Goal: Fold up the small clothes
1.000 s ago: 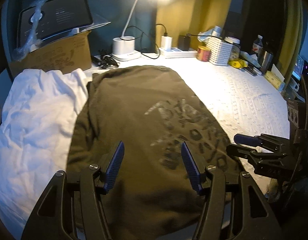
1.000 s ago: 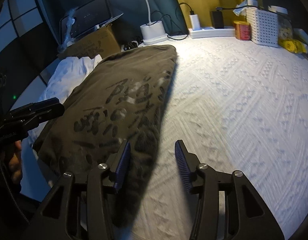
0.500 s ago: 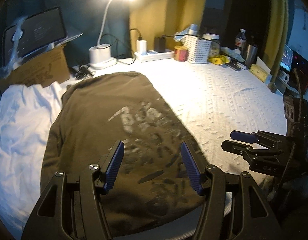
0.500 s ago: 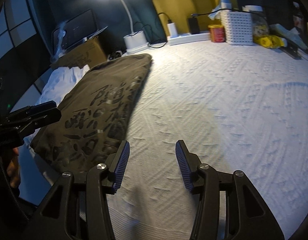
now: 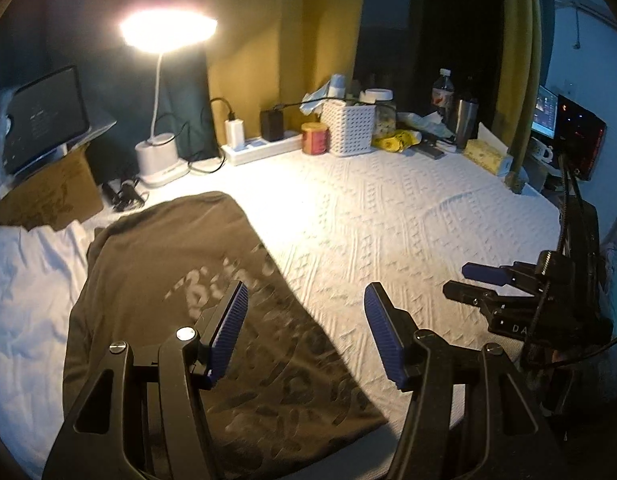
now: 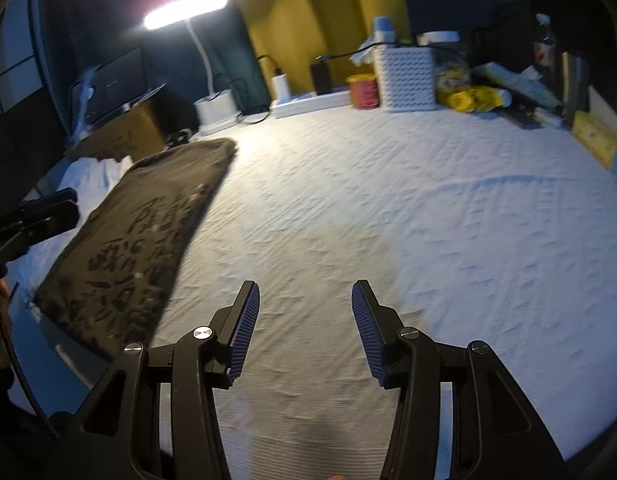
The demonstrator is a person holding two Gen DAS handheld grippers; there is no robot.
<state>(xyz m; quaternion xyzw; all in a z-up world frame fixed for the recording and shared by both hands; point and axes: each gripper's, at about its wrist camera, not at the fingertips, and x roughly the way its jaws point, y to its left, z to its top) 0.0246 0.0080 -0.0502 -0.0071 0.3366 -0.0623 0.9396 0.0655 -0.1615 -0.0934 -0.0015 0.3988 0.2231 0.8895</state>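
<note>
A folded olive-brown garment point(image 5: 176, 280) with a grey print lies flat on the white textured cover point(image 5: 388, 232), at the left of both views point(image 6: 148, 232). My left gripper point(image 5: 306, 300) hangs open above its right edge, nothing between the blue pads. My right gripper point(image 6: 304, 300) is open over bare cover, to the right of the garment, and holds nothing. In the left wrist view the right gripper point(image 5: 468, 280) shows at the far right. In the right wrist view the left gripper point(image 6: 48, 208) shows at the far left.
White cloth point(image 5: 24, 288) lies crumpled left of the garment. Along the back stand a cardboard box point(image 5: 48, 196), a lit desk lamp point(image 5: 160, 156), a power strip point(image 5: 264, 146), a red tin point(image 5: 314, 138), a white basket point(image 5: 350, 128) and bottles point(image 5: 442, 96).
Both grippers have drawn back and to the right, off the garment. The garment now sits further left in both views and lies still.
</note>
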